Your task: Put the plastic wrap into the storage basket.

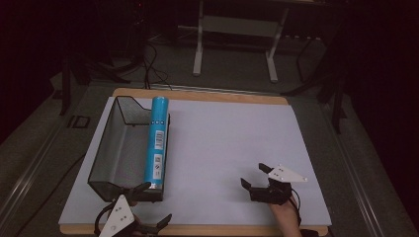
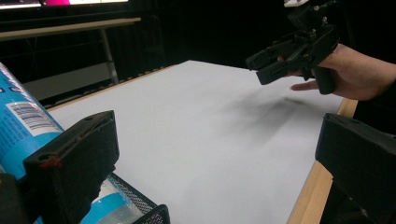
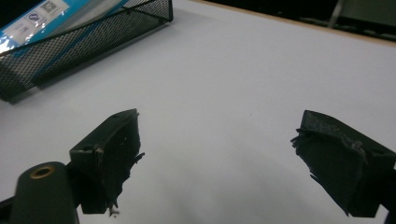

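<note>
Left gripper (image 1: 150,206) sits by my basket's (image 1: 109,148) near corner, fingers released, nothing between them. Blue tube (image 1: 157,140) lies propped along the basket's right rim, probably easy to grab. Right gripper (image 1: 256,175) over bare table (image 1: 222,143), fingers spread, empty.

Tube (image 1: 158,140) in basket (image 1: 106,148), table's (image 1: 237,138) left side.

Each black tool (image 1: 254,177) carries a grey three-cornered plate; worn jaw pads.
</note>
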`<state>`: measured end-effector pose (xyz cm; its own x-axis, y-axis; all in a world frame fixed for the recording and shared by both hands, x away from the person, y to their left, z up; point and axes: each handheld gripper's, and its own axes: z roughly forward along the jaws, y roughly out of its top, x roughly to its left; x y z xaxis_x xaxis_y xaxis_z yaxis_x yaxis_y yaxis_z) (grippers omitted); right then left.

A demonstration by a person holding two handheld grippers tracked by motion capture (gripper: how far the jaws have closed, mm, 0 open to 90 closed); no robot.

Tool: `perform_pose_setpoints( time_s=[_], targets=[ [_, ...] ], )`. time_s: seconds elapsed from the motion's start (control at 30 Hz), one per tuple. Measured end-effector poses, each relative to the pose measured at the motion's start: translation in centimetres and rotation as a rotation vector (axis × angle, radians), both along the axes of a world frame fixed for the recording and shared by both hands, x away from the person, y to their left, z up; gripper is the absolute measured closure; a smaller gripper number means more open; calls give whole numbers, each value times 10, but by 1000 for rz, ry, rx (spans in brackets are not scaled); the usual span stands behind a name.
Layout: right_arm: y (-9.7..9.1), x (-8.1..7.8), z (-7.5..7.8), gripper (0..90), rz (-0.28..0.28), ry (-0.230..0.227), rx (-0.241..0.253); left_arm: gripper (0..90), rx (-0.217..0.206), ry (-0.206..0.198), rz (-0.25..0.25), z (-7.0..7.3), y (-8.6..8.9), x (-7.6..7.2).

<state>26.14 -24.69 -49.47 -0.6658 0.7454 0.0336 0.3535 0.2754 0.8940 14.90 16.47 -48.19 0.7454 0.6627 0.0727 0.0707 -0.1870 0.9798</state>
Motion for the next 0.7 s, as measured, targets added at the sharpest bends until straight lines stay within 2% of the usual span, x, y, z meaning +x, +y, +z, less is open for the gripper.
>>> perform_pose_setpoints(
  time_s=[0.07,0.17,0.2,0.53,0.7],
  targets=[
    [-2,-1,-4,134,-8,-1,-21,0,1,0,-1,0,0,0],
    [-3,-2,-7,134,-7,0,-24,0,3,-1,-2,0,-1,0],
    [-3,-2,-8,134,-16,-14,-47,0,6,1,-4,-1,0,0],
    [-5,-2,-12,136,-27,-7,-28,0,10,-1,-2,-1,-1,-1],
    [-3,-3,-12,136,-25,-18,-51,0,16,-3,-2,-1,-1,-1]
  ],
)
